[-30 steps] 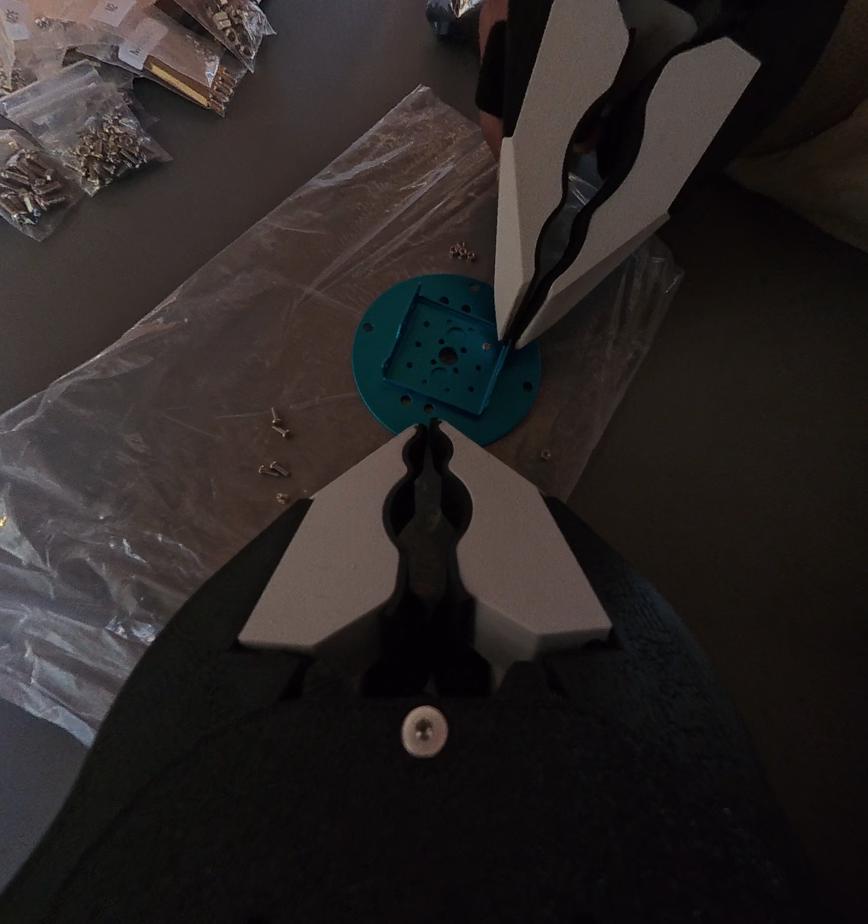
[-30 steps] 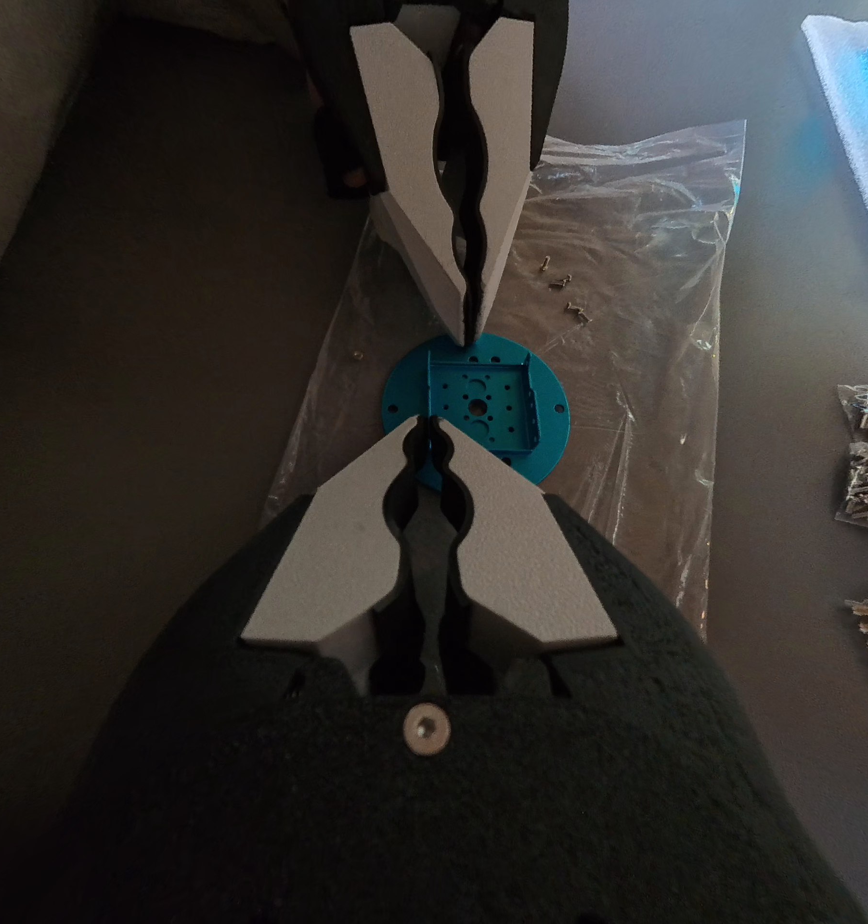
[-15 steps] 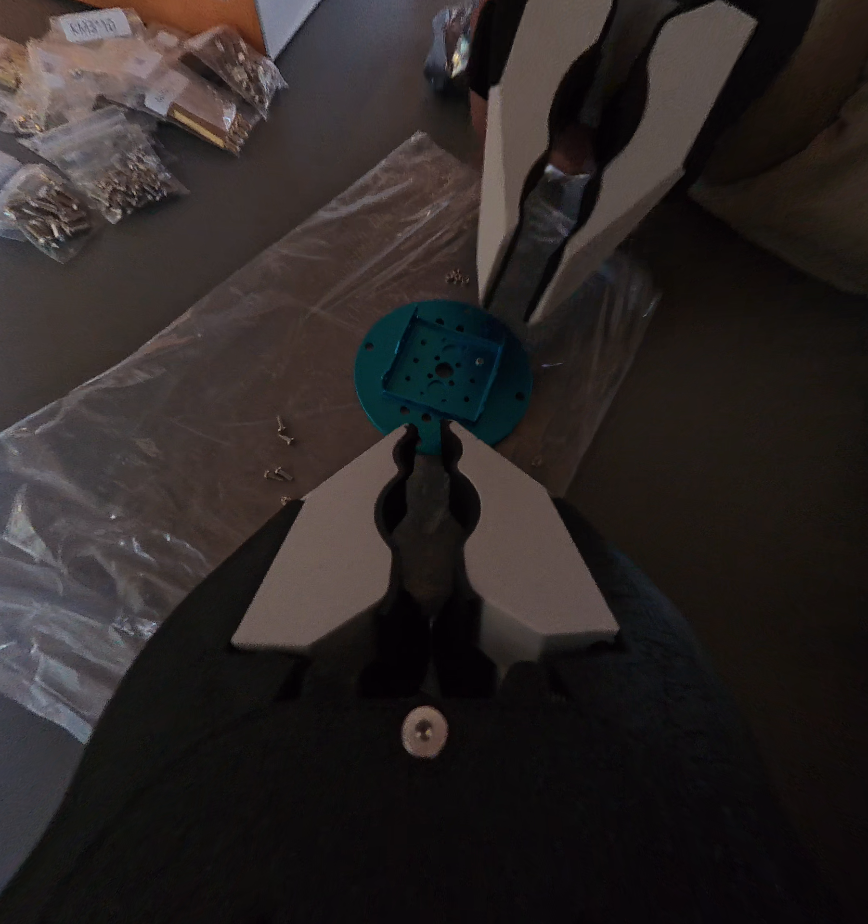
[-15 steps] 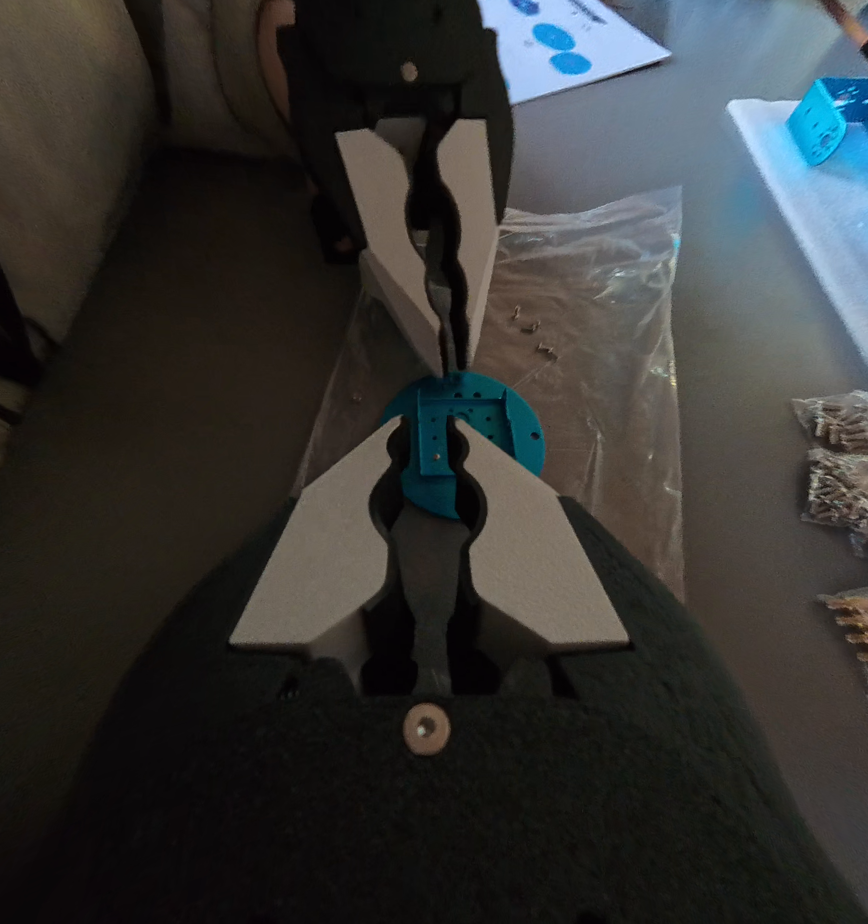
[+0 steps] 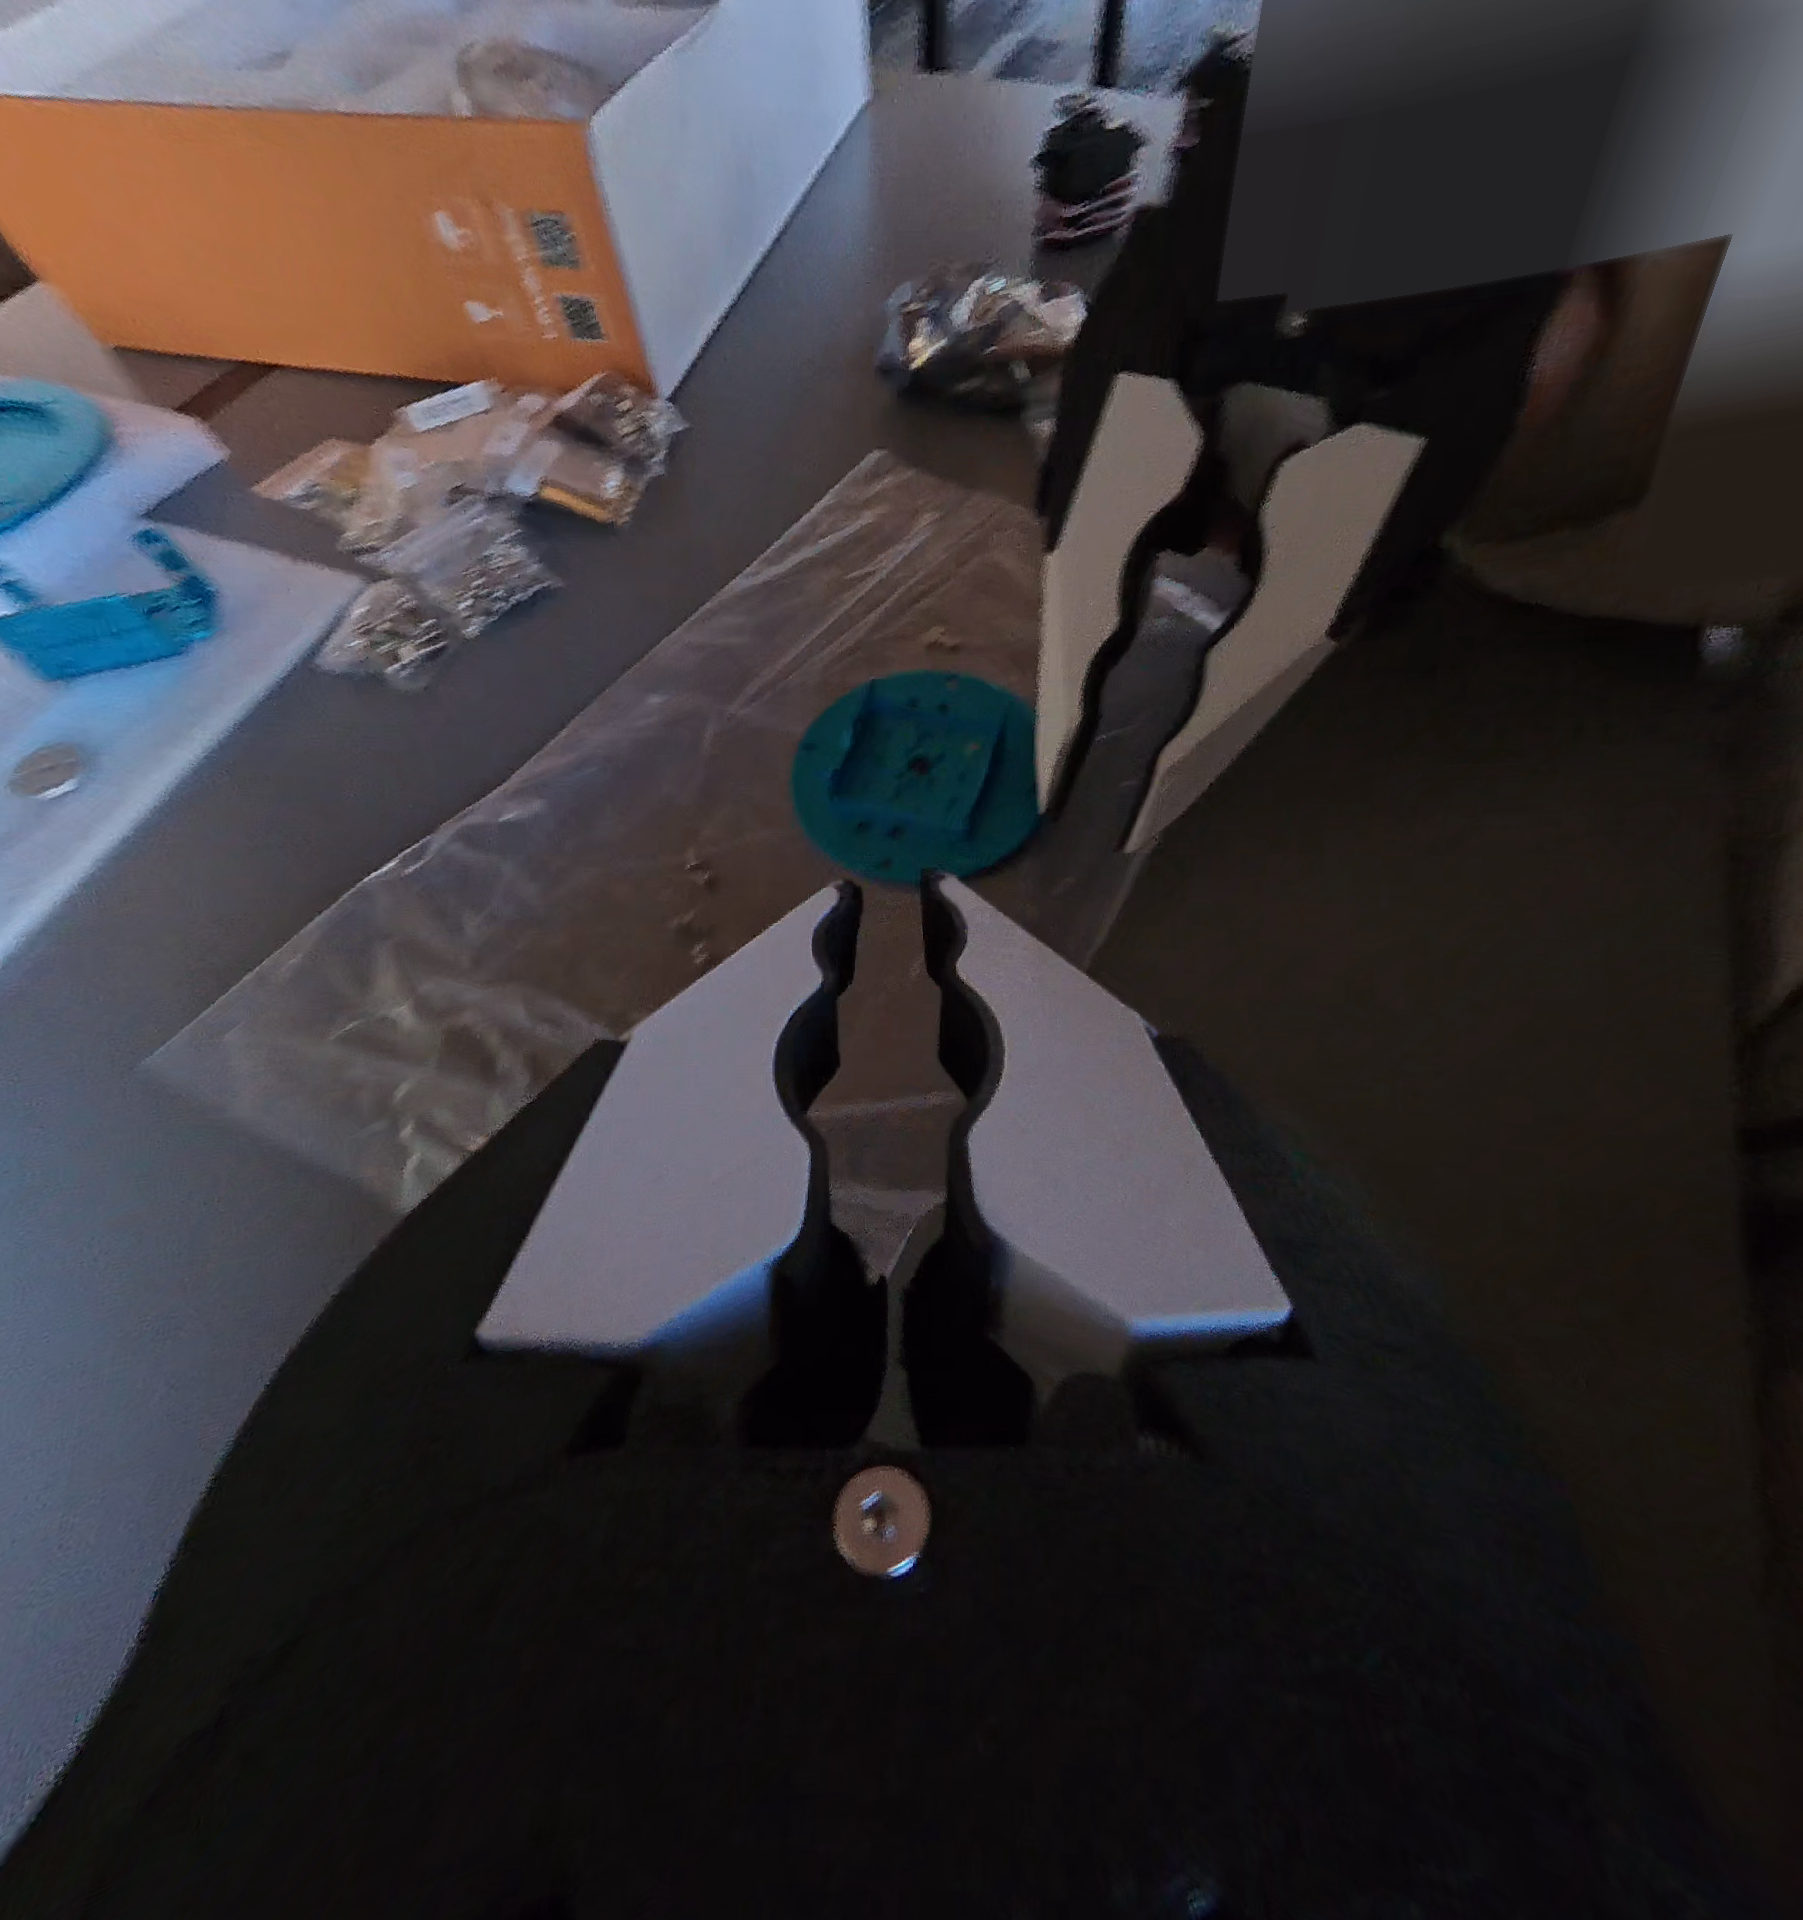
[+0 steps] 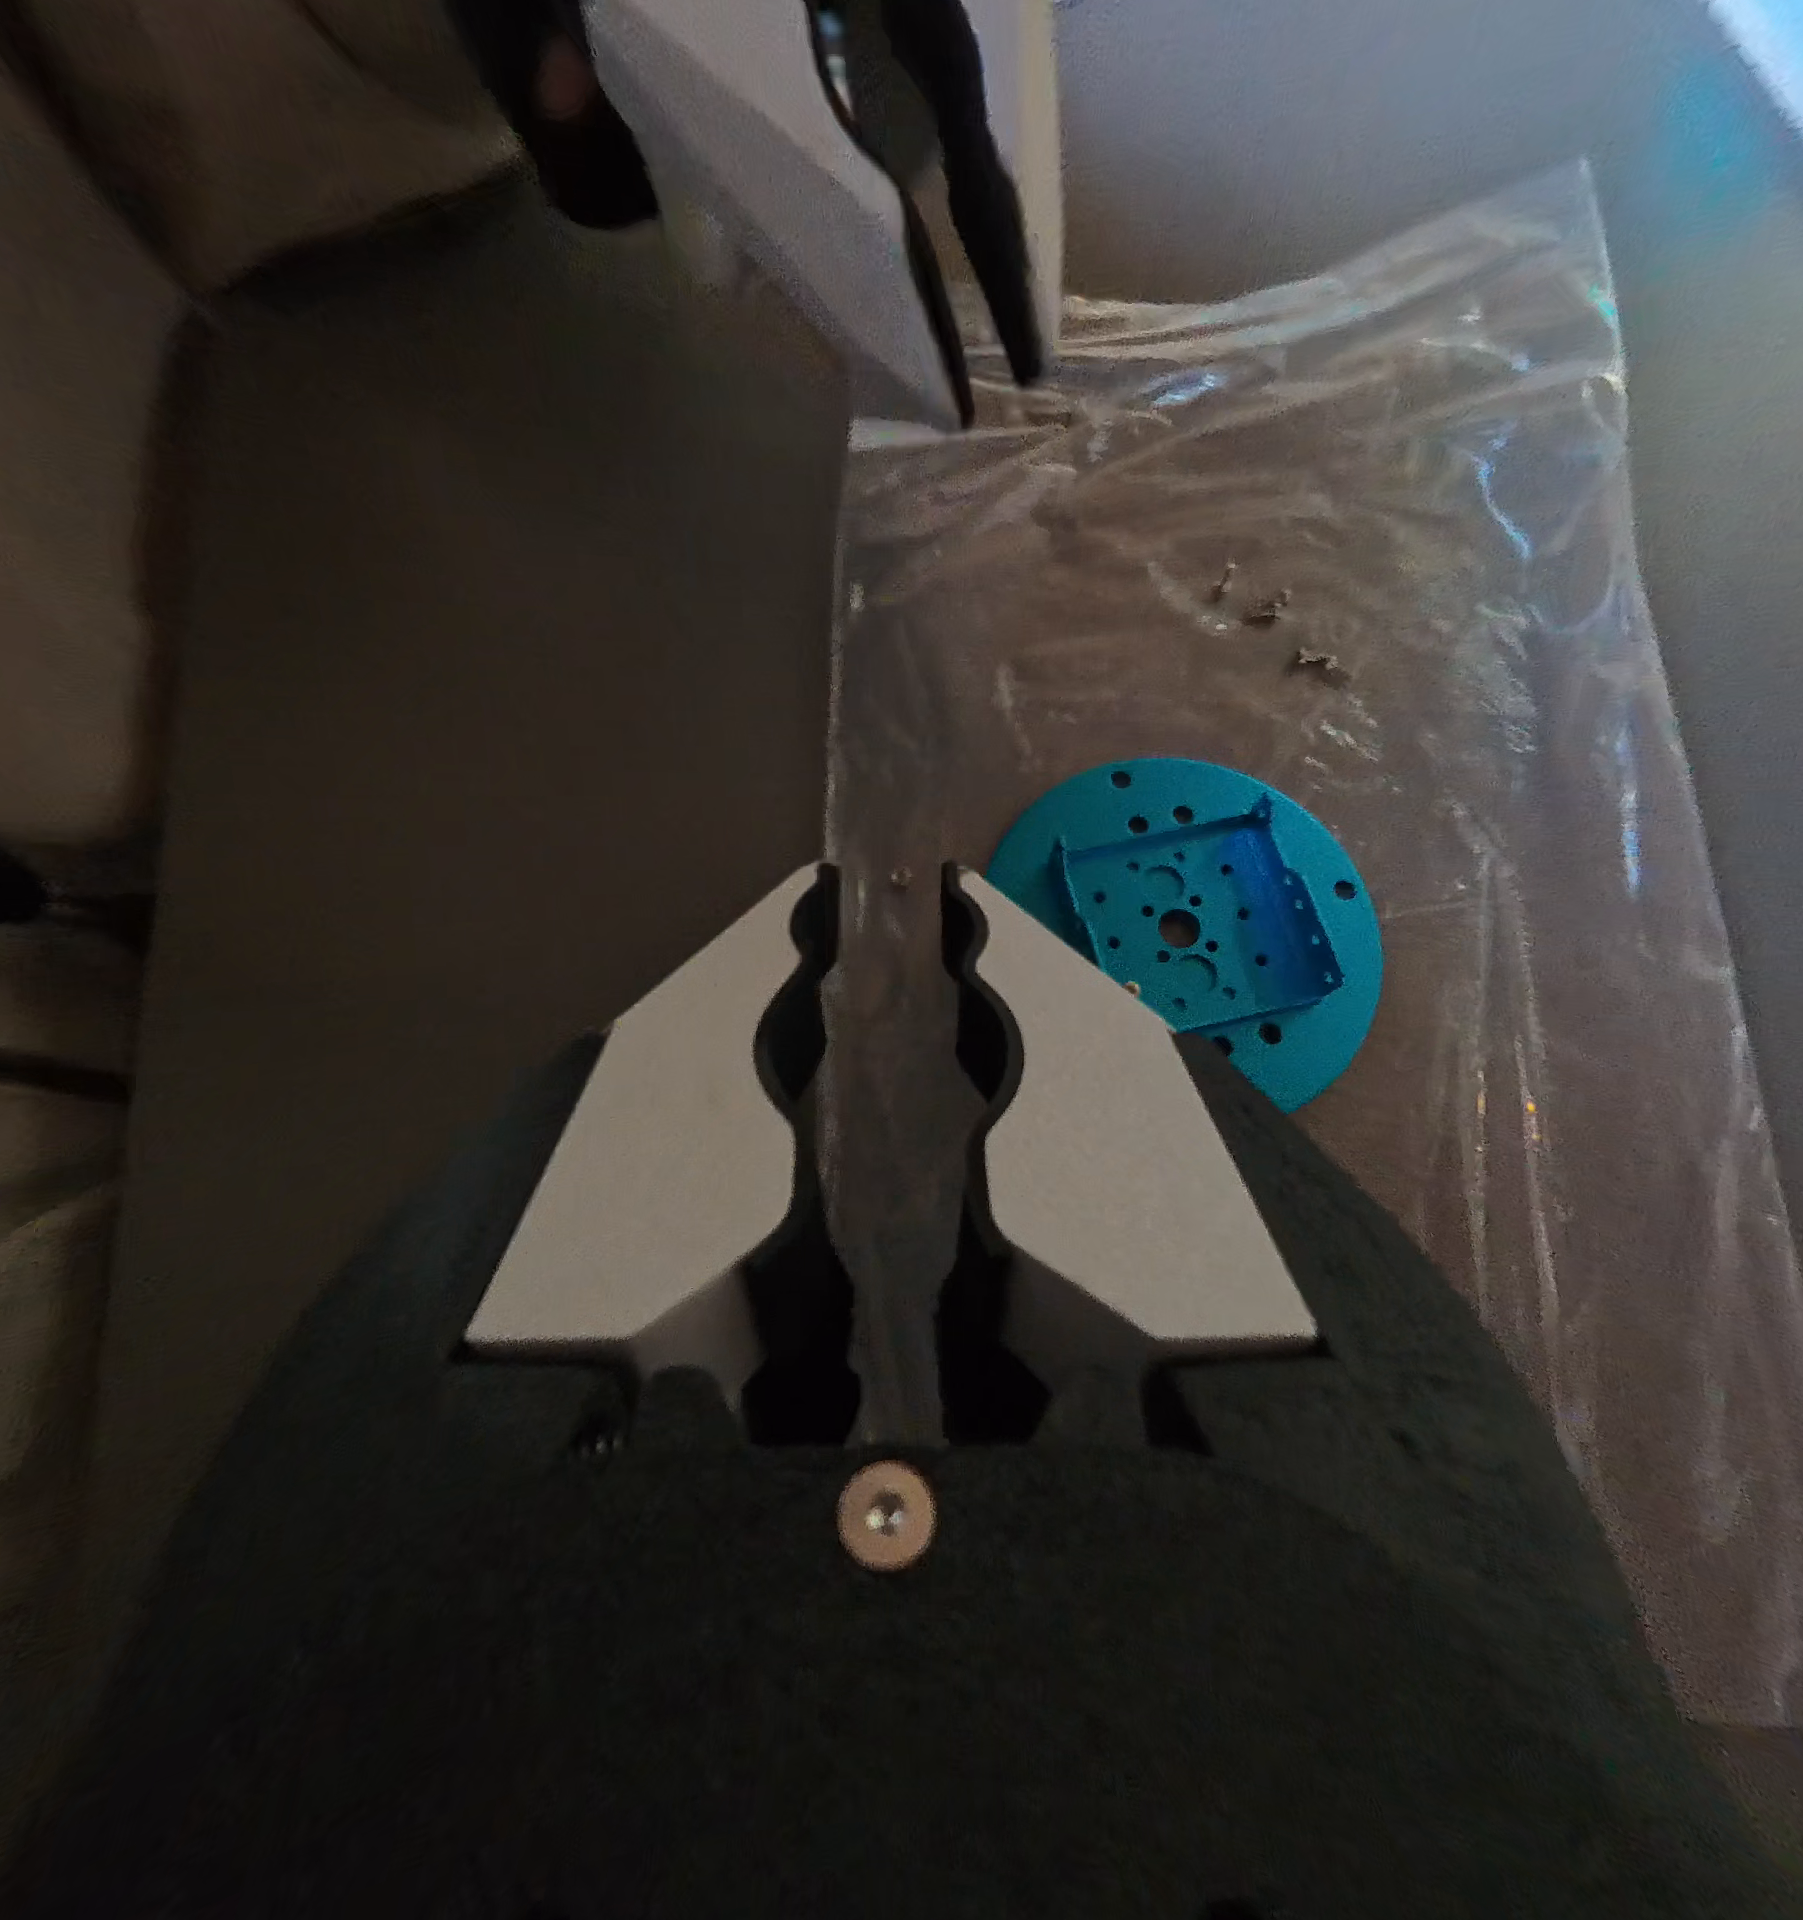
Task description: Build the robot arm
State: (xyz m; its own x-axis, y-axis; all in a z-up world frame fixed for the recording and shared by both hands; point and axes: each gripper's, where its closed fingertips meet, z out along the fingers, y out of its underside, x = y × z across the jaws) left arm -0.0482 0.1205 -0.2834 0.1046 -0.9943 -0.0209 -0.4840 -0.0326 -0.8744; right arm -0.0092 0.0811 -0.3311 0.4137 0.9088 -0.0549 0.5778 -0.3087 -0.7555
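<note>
A round blue perforated disc (image 5: 876, 852) lies on a clear plastic sheet (image 5: 564, 883) with a square blue bracket (image 5: 918, 758) resting on it. My left gripper (image 5: 892, 881) is open and empty, its tips just short of the disc's near edge. My right gripper (image 5: 1094, 831) is open beside the disc's right edge. In the right wrist view the right gripper (image 6: 889, 868) is open over the sheet's left edge, with a tiny nut (image 6: 902, 878) between its tips. The disc (image 6: 1281, 1070) and bracket (image 6: 1188, 925) lie to its right. The left gripper (image 6: 996, 395) hangs at the top.
Loose screws (image 6: 1266, 613) lie on the sheet (image 6: 1396, 520). An orange and white box (image 5: 305, 229), several bags of hardware (image 5: 481, 499), and a white foam sheet (image 5: 97, 831) with a blue bracket (image 5: 97, 634) and blue ring (image 5: 3, 457) lie to the left. One gripper's finger ends stand about 8 cm off the other's. About 5 cm separates my right fingertips from the round blue perforated disc (image 5: 876, 852). It turns up in the right wrist view (image 6: 1146, 793) as well.
Both grippers have opened and drawn back from the disc. The right gripper has shifted off the disc to the sheet's edge. The left view has tilted up, showing the box.
</note>
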